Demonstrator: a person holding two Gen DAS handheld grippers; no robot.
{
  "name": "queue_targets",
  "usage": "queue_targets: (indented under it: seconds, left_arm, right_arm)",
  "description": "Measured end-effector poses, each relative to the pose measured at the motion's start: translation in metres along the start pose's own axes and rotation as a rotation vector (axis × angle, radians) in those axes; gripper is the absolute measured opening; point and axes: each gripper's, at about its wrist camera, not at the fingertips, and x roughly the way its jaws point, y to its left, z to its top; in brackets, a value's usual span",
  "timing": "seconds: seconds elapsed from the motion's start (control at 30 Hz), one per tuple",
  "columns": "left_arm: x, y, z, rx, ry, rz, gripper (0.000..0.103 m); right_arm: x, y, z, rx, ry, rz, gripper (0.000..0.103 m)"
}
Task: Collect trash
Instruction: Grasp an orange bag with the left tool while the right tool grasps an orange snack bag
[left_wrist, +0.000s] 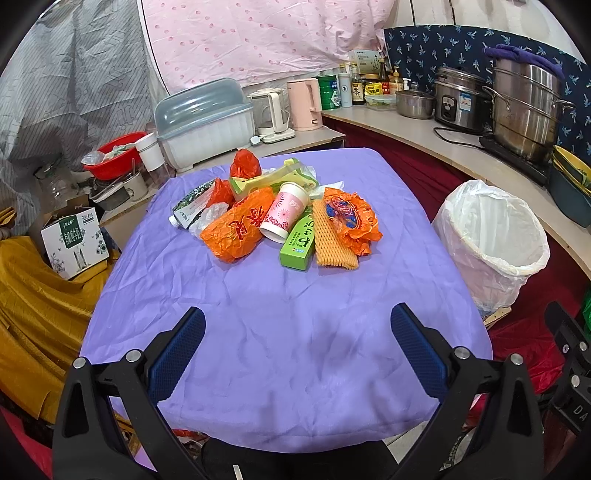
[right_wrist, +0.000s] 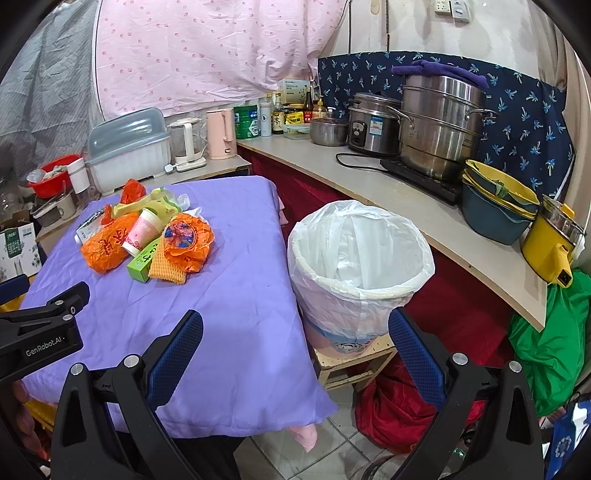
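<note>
A tabletop (left_wrist: 280, 350) draped in a purple cloth filled the left wrist view. At its far middle lay a heap of trash — a crumpled orange bag (left_wrist: 238, 230) printed with red characters, a pink cup (left_wrist: 285, 212) on its side against that bag, a green box (left_wrist: 300, 242) just right of the cup, a yellow foam net (left_wrist: 332, 240) touching the box, and a second orange wrapper (left_wrist: 352, 218) with a blue patch resting over the net's far end. Behind these sat a pale green packet (left_wrist: 273, 179), a small orange bag (left_wrist: 245, 164) and a dark pouch (left_wrist: 192, 206) at the heap's left edge.

The left gripper (left_wrist: 297, 334) hung over the near part of the cloth, its blue-padded fingers (left_wrist: 177, 354) spread wide apart and holding nothing, well short of the heap.

The right gripper (right_wrist: 295, 336) was likewise spread wide and empty. Between its fingers (right_wrist: 415, 354) stood a bin (right_wrist: 360, 258) lined with a white bag, on a wooden stool (right_wrist: 354, 356) just beside the tabletop's right edge. In the right wrist view the heap lay to the upper left, well apart from the bin.

Behind, a counter (right_wrist: 369, 184) carried steel pots (right_wrist: 439, 136), a rice cooker (right_wrist: 373, 125) and a pink kettle (right_wrist: 221, 134).
</note>
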Motion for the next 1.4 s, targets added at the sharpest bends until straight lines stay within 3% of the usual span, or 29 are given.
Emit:
queue_targets:
  seconds: [0.47, 0.63, 1.03, 1.4]
  left_arm:
    - [0.036, 0.014, 0.006, -0.057, -0.002, -0.008, 0.096]
    - [0.056, 0.027, 0.012, -0.073, 0.007, 0.007, 0.096]
    - [0.124, 0.087, 0.029, -0.131, 0.062, 0.065, 0.096]
    - [0.191, 0.128, 0.046, -0.185, 0.1, 0.059, 0.096]
  right_arm:
    - [0.035, 0.008, 0.011, 0.026, 0.005, 0.011, 0.096]
    - [0.055, 0.023, 0.021, 0.027, 0.008, 0.055, 0.096]
    - [0.121, 0.092, 0.052, 0.007, 0.046, 0.17, 0.096]
    - [0.188, 0.155, 0.066, -0.053, 0.118, 0.201, 0.08]
